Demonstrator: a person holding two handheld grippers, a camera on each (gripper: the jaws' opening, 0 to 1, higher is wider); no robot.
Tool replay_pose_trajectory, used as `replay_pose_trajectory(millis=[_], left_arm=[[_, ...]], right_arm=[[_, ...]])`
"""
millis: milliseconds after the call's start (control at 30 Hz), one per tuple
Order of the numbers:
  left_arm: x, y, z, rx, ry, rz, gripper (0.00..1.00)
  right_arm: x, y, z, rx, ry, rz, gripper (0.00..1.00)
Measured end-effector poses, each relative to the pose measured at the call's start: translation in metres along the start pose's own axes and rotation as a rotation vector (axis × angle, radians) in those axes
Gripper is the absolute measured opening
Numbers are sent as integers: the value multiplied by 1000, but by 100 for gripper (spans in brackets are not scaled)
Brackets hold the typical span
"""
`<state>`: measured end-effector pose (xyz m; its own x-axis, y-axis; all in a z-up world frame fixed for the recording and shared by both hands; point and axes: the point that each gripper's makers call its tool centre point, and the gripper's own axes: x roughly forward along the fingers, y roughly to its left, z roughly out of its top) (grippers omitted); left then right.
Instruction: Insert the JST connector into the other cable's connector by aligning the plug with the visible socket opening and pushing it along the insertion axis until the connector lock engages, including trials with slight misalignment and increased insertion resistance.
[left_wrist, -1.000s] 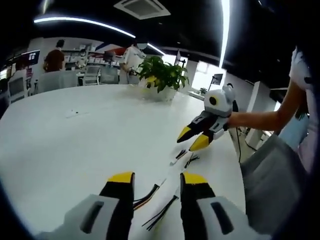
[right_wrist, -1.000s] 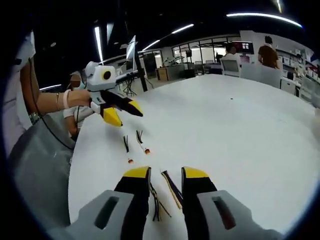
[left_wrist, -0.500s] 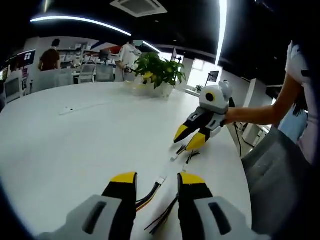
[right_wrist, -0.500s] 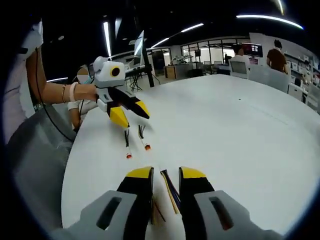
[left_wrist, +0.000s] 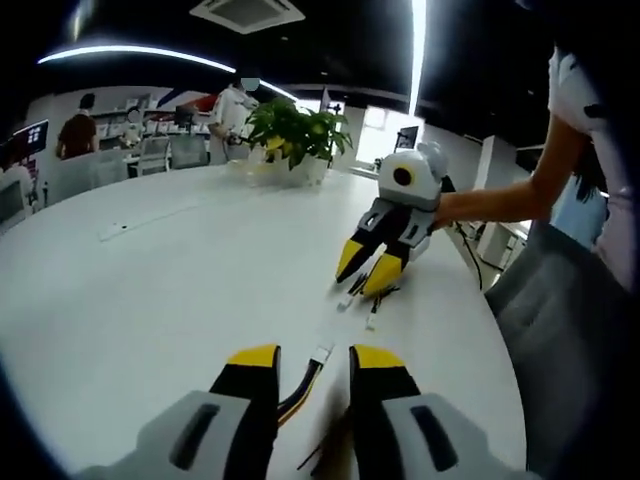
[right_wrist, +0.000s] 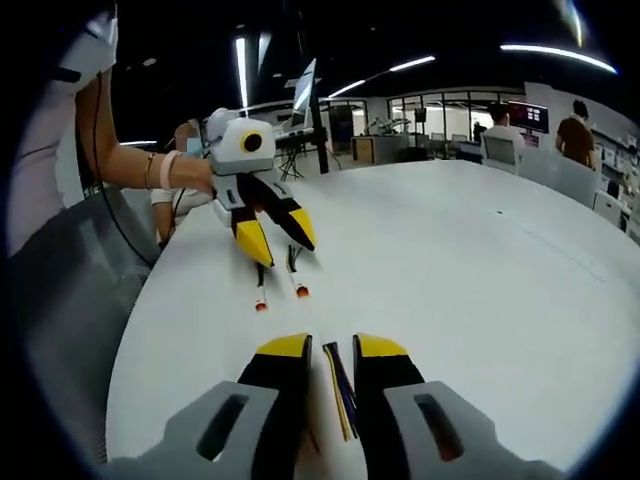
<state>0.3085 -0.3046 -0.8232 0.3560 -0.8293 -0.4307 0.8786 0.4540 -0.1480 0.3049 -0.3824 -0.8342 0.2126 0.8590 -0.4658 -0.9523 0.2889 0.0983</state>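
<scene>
Two yellow-tipped grippers over thin wire leads on a round white table (left_wrist: 150, 280).
Left gripper (left_wrist: 312, 355), jaws parted, straddles a multicoloured cable with white connector (left_wrist: 321, 353). Right gripper (left_wrist: 367, 268), jaws apart and grasping nothing, hovers just above two short black leads with orange-red ends (right_wrist: 262, 298) lying farther along the table.

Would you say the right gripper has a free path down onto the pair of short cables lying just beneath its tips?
Probably yes. The right gripper hovers with its jaws apart just over the short cables, and the white table around them is bare, so nothing seems to block it.
</scene>
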Motion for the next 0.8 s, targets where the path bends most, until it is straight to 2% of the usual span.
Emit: replay_pose_trajectory(millis=[233, 800], left_arm=[[7, 2, -5, 10, 1, -20, 18], [18, -2, -4, 55, -25, -66, 15]], right_arm=[[4, 0, -3, -19, 3, 16, 12], [11, 3, -7, -43, 23, 32, 10]])
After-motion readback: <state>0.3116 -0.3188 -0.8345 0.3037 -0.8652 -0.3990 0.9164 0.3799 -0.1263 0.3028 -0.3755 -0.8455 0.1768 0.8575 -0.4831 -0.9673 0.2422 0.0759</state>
